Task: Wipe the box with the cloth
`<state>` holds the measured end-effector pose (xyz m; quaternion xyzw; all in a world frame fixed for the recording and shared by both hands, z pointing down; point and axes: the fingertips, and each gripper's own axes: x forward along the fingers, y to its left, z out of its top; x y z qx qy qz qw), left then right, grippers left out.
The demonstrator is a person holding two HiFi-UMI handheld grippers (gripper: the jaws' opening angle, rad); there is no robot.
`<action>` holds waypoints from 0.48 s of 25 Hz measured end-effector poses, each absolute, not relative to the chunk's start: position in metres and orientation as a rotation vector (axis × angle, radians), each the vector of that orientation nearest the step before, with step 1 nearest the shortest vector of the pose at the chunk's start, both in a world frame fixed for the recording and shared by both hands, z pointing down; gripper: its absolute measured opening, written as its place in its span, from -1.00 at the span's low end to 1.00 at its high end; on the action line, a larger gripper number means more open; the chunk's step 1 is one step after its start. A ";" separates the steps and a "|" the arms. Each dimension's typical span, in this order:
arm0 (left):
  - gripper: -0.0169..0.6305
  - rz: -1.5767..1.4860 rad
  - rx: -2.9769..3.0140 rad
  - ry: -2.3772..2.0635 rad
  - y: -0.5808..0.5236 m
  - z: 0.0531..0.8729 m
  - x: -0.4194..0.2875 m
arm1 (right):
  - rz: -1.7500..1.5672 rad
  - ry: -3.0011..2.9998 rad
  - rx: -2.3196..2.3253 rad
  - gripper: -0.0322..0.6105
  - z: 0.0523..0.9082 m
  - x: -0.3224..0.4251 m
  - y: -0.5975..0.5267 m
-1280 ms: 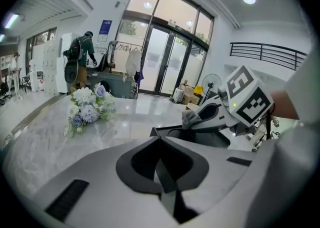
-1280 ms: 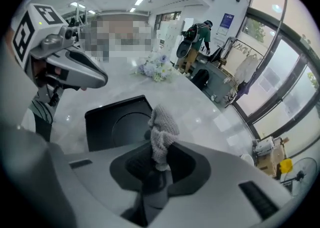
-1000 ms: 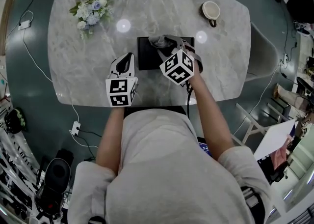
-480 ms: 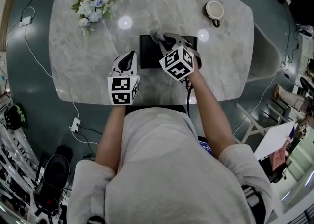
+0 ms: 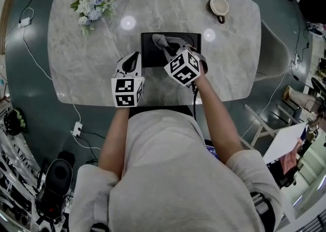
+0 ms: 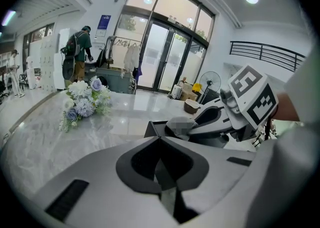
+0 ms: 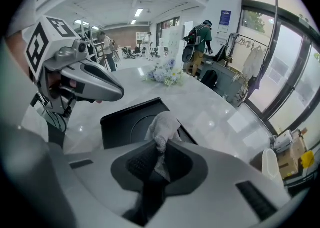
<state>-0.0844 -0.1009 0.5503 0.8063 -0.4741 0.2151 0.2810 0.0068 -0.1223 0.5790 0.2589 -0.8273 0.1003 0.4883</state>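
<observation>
A black box [image 5: 151, 52] lies flat on the marble table [image 5: 76, 63], with a crumpled grey cloth [image 5: 160, 40] on top of it. My right gripper [image 5: 171, 49] reaches over the box from the near side. Its jaws are shut on a fold of the cloth [image 7: 163, 122], which bunches up between the pads above the box [image 7: 125, 122]. My left gripper [image 5: 133, 59] hovers just left of the box, near its front corner. It is shut with nothing in it, and its tips meet [image 6: 159, 138] in front of the box [image 6: 154, 129].
A bunch of pale flowers [image 5: 94, 6] lies at the table's far left. A cup [image 5: 219, 7] stands at the far right. Cables and gear sit on the floor to the left, and a chair [image 5: 270, 53] stands beyond the right edge. People stand far off in the room.
The right gripper stays over the cloth on the box, shifting only slightly. The left gripper has kept still beside the box.
</observation>
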 end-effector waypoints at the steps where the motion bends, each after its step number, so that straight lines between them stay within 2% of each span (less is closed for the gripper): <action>1: -0.87 0.579 2.162 -1.268 -0.099 0.551 -0.083 | 0.254 -2.016 0.630 -0.74 0.579 0.007 -0.119; 12: -0.87 0.594 2.167 -1.261 -0.075 0.551 -0.073 | 0.288 -2.049 0.608 -0.74 0.574 0.004 -0.079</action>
